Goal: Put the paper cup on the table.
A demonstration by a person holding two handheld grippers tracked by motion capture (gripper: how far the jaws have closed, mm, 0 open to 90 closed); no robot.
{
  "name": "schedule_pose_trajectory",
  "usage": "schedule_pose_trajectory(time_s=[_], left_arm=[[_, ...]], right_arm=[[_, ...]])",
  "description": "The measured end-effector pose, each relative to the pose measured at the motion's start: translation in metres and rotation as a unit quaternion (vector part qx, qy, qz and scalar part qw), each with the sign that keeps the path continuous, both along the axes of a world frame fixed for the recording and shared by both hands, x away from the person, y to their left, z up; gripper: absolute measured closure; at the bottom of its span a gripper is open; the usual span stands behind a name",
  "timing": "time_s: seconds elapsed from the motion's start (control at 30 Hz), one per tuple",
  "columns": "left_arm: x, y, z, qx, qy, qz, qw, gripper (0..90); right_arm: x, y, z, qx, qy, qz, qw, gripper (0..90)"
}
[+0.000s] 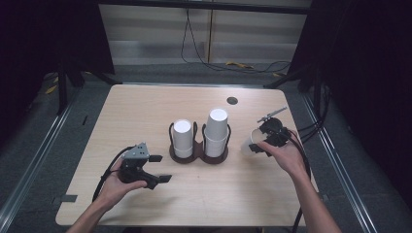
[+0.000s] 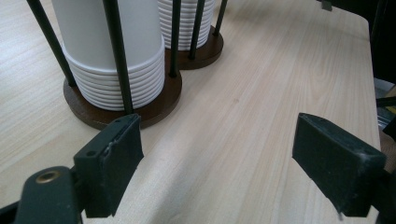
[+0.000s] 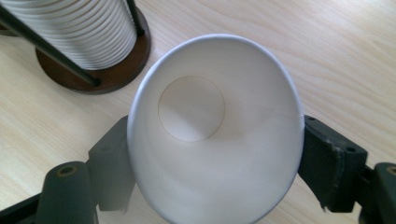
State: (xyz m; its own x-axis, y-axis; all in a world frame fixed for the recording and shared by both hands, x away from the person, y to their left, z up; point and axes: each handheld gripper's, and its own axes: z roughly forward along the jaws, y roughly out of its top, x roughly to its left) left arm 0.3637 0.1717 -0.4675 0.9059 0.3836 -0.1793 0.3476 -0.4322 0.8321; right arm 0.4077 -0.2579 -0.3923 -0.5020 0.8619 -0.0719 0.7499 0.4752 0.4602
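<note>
Two stacks of white paper cups stand upside down in a dark double holder (image 1: 199,154) at the table's middle: a shorter left stack (image 1: 182,138) and a taller right stack (image 1: 216,131). My right gripper (image 1: 262,145) is just right of the holder, shut on a single white paper cup (image 3: 215,135) whose open mouth faces its camera. My left gripper (image 1: 160,168) hovers low at the front left, open, with bare tabletop between its fingers (image 2: 112,163). In the left gripper view the shorter stack (image 2: 112,51) rises close ahead.
The light wooden table (image 1: 145,111) has bare room on its left and far sides. A small dark round hole (image 1: 232,100) sits near the far edge. Cables trail off the right side, and black stands and rails flank the table.
</note>
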Motion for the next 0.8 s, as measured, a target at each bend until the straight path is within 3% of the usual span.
schedule_pose_trajectory(time_s=[0.23, 0.57, 0.8], left_arm=[[0.0, -0.001, -0.001, 0.003, 0.002, -0.002, 1.0, 16.0], [-0.001, -0.001, -0.002, 0.002, 0.004, -0.003, 1.0, 16.0], [-0.001, -0.001, -0.003, 0.005, 0.004, -0.005, 1.0, 16.0]], right_arm=[[0.015, 0.003, 0.005, -0.024, 0.017, -0.003, 0.9996, 22.1], [0.035, 0.009, 0.0, -0.054, 0.061, -0.008, 0.9967, 21.2], [0.043, 0.009, -0.007, -0.063, 0.064, -0.014, 0.9959, 19.9]])
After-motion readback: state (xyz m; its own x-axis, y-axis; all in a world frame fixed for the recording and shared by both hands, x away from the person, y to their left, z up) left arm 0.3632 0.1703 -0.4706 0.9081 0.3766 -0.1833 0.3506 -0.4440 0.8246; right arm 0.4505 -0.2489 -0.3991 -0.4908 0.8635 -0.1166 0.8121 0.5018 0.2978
